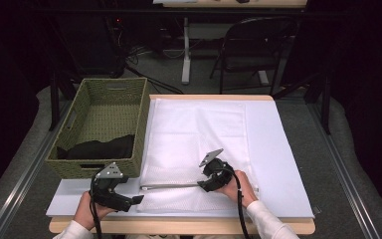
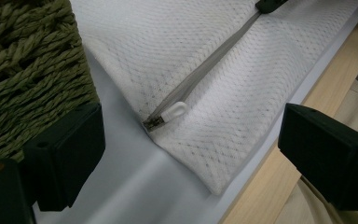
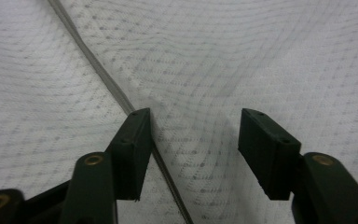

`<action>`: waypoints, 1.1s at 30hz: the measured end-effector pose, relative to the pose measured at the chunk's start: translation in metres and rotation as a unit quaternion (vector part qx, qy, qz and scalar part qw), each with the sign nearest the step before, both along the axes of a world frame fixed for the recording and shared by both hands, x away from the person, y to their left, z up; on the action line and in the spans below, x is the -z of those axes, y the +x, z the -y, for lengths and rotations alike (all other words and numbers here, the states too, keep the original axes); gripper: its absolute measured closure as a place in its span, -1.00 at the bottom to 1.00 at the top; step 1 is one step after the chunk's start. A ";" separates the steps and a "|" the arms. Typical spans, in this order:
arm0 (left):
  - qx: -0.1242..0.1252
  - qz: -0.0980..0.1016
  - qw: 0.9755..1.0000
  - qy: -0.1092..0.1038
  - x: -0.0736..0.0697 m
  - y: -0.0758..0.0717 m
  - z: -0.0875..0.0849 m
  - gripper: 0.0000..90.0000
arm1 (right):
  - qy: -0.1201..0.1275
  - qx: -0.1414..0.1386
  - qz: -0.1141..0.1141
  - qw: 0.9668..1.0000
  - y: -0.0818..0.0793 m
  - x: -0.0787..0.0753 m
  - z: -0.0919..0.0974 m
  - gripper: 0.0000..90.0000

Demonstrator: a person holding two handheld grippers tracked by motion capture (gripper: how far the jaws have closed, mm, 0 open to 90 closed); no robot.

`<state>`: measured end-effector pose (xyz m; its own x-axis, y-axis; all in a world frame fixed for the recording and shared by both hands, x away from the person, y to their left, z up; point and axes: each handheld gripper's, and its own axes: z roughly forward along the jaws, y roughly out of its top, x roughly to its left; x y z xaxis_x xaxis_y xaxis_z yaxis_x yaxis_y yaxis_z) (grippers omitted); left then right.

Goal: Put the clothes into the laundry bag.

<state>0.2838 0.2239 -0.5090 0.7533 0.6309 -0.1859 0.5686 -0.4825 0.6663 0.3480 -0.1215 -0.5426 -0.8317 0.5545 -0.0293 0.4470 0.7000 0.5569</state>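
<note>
Pale wood edges the long table (image 1: 179,226), whose top is covered by a light grey sheet (image 1: 278,149). On that sheet lies a large white mesh laundry bag (image 1: 194,134), flat and spread from the far edge almost to the near edge, taking up the middle of the table. To the left of the bag stands an olive-green woven basket (image 1: 144,109) with handle slots, its right wall just beside the bag's left edge; a dark, black cloth (image 1: 99,148) lies in its near end. Along the near part of the bag runs a grey zipper (image 1: 171,186), stretching left to right, with a small white pull tab (image 2: 175,111) at its left end near the bag's corner. The right gripper (image 1: 202,186) sits on the bag at the right end of the visible zipper, held in the person's right hand (image 1: 238,186); its jaws are parted, with mesh and the zipper line between them, one pad right against the zipper, and they do not squeeze the fabric. The left gripper (image 1: 138,200) rests near the table's near-left corner in the left hand (image 1: 90,206), aimed at the pull tab, its jaws spread wide and grasping nothing, the basket wall just beside one jaw.
</note>
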 end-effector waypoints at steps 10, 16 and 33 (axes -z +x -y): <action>0.004 0.002 1.000 0.003 0.001 0.000 0.000 -0.78 | 0.019 -0.012 -0.036 0.999 -0.001 -0.001 0.001 0.69; 0.005 0.001 1.000 0.001 0.002 0.000 0.001 -0.77 | 0.027 -0.010 -0.037 0.999 0.001 -0.004 0.003 0.91; 0.011 -0.004 1.000 0.000 0.002 0.001 0.001 -0.77 | 0.003 -0.005 -0.018 1.000 -0.002 -0.002 -0.004 0.45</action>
